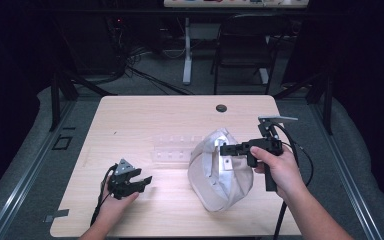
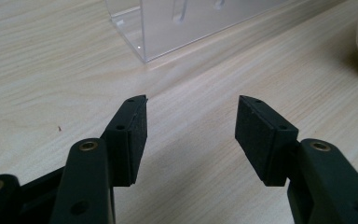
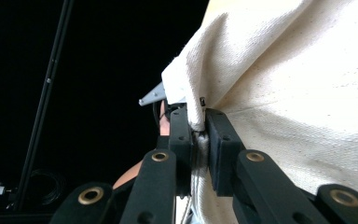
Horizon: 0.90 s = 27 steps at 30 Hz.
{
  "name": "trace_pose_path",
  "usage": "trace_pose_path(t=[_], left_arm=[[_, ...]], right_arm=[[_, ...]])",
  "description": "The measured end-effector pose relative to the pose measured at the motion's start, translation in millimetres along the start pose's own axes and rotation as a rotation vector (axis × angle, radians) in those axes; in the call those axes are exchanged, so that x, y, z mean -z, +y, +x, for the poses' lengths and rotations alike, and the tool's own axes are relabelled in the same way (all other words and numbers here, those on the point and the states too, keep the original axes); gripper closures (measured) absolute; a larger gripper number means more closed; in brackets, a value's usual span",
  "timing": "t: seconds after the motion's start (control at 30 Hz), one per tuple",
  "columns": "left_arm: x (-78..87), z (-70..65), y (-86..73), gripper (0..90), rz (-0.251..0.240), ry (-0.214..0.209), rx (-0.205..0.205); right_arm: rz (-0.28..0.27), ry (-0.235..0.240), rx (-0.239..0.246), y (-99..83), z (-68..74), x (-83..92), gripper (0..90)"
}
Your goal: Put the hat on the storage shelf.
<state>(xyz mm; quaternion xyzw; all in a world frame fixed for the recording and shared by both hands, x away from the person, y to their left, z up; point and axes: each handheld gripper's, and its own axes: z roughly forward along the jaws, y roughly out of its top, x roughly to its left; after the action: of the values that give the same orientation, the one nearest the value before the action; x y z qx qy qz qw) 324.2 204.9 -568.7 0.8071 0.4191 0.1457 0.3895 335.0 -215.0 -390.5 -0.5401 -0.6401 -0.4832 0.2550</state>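
In the high view, the right tongs (image 1: 226,149) pinch the top edge of a white cloth bag (image 1: 220,172) that stands on the tabletop (image 1: 140,112). The left tongs (image 1: 142,181) rest low, well apart from the bag.

In the left gripper view, the left tongs (image 2: 191,126) are wide open with nothing between them, near a clear plastic stand (image 2: 177,25).

In the right gripper view, the right tongs (image 3: 198,135) are squeezed tight on a fold of the bag (image 3: 298,93).
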Motion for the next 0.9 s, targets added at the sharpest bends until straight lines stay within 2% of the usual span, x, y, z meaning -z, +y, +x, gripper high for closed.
trace_pose_path(t=[0.2,0.5,0.73,0.9], left_arm=[[-0.5,-4.9,0.7,44.4,-0.006,-0.007,-0.011],[-1.5,-14.3,3.0,44.6,-0.015,-0.023,-0.026],[-0.5,-26.9,5.8,45.4,-0.025,-0.053,-0.073],[-1.4,-33.9,7.9,45.0,-0.029,-0.051,-0.107]], right_arm=[[-0.045,0.021,0.013,3.0,7.3,8.7,82.0],[-0.089,0.040,-0.011,12.6,8.8,14.4,81.9],[-0.101,0.036,0.005,21.6,18.5,15.1,81.9],[-0.110,0.024,0.017,27.8,27.2,15.8,81.9]])
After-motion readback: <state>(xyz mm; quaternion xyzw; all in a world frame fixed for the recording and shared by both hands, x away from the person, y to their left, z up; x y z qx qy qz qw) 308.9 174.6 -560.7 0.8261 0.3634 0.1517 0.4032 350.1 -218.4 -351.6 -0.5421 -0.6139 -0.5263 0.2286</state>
